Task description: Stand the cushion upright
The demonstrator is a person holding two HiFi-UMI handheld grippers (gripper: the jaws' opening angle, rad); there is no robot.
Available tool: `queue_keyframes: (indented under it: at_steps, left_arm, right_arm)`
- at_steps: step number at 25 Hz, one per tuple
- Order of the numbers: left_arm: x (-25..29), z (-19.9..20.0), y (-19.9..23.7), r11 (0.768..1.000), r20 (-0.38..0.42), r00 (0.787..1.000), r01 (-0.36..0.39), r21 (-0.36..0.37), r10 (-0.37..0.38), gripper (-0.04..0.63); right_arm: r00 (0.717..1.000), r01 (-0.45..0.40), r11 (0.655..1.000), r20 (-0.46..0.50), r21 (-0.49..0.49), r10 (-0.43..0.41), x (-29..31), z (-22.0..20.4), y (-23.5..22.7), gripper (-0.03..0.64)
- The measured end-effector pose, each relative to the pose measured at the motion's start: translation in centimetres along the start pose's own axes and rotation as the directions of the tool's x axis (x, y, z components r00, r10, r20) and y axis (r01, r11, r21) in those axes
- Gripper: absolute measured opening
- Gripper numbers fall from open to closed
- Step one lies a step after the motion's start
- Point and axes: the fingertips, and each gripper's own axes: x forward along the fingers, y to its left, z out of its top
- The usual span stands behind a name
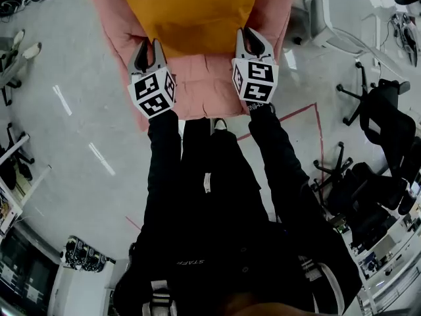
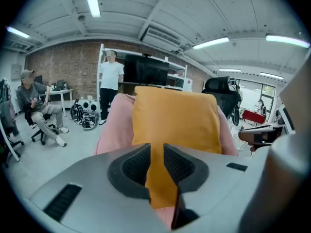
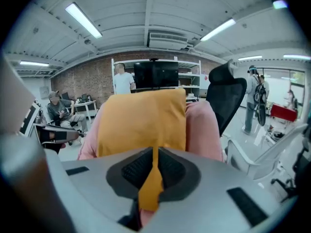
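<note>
An orange cushion (image 1: 191, 12) leans against the back of a pink armchair (image 1: 197, 87), seen at the top of the head view. My left gripper (image 1: 150, 50) is at the cushion's lower left corner and my right gripper (image 1: 253, 41) at its lower right corner. In the left gripper view the cushion (image 2: 175, 120) stands tall ahead, and orange fabric fills the gap in my left gripper (image 2: 156, 154). In the right gripper view a thin fold of the cushion (image 3: 146, 120) is pinched in my right gripper (image 3: 155, 161), whose jaws are nearly together.
Black office chairs (image 1: 381, 130) crowd the right side and a white chair (image 1: 329, 18) stands beside the armchair. Red tape (image 1: 296, 114) marks the floor. A seated person (image 2: 36, 110) and a standing person (image 2: 111, 81) are beyond, near shelving (image 3: 155, 74).
</note>
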Motion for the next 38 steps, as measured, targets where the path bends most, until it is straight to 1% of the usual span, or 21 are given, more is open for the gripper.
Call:
queue_keyframes:
  at_steps: [2,6,11,15,18,24,28,32,35,38]
  left_arm:
    - [-2.5,0.9,-0.9,1.000,0.024,1.000,-0.013,-0.004,0.013,0.049]
    - [-7.8,2.5,-3.7,1.000,0.068,0.998,-0.004,-0.015,0.005,0.003]
    - [-15.0,4.0,-7.7,0.998,0.092,0.995,0.039,-0.047,-0.035,0.000]
    - [-20.7,6.2,-11.0,0.995,0.127,0.990,0.069,-0.073,-0.059,0.000]
    - [-24.7,7.4,-13.6,0.993,0.148,0.986,0.089,-0.077,-0.077,0.000]
    - [-31.0,11.4,-16.5,0.990,0.209,0.972,0.123,-0.062,-0.107,0.000]
    - [-34.1,12.9,-18.2,0.986,0.225,0.962,0.163,-0.033,-0.151,0.000]
    - [-36.6,14.1,-19.6,0.979,0.246,0.948,0.206,0.007,-0.201,0.000]
    - [-38.2,15.3,-19.7,0.973,0.263,0.937,0.227,0.036,-0.228,0.000]
    - [-39.8,16.2,-18.8,0.969,0.275,0.929,0.239,0.059,-0.246,0.000]
  right_arm:
    - [0.999,-0.022,1.000,0.030,-0.003,0.022,-2.5,1.1,0.8,0.032]
    - [0.995,-0.069,0.998,0.073,-0.010,0.070,-8.0,3.0,1.9,0.014]
    - [0.987,-0.120,0.992,0.101,-0.022,0.122,-15.5,4.4,3.3,0.014]
    - [0.976,-0.163,0.986,0.144,-0.020,0.165,-21.5,6.8,4.0,0.014]
    - [0.966,-0.191,0.981,0.174,-0.007,0.190,-25.9,8.3,4.2,0.014]
    - [0.947,-0.201,0.979,0.252,-0.023,0.200,-32.4,12.3,4.7,0.014]
    - [0.932,-0.209,0.977,0.293,-0.046,0.214,-36.2,14.1,5.8,0.014]
    - [0.923,-0.208,0.975,0.316,-0.078,0.222,-38.8,14.9,6.9,0.014]
    - [0.915,-0.207,0.975,0.338,-0.081,0.222,-40.4,15.6,7.6,0.014]
    - [0.907,-0.204,0.975,0.357,-0.088,0.222,-41.9,16.2,8.9,0.014]
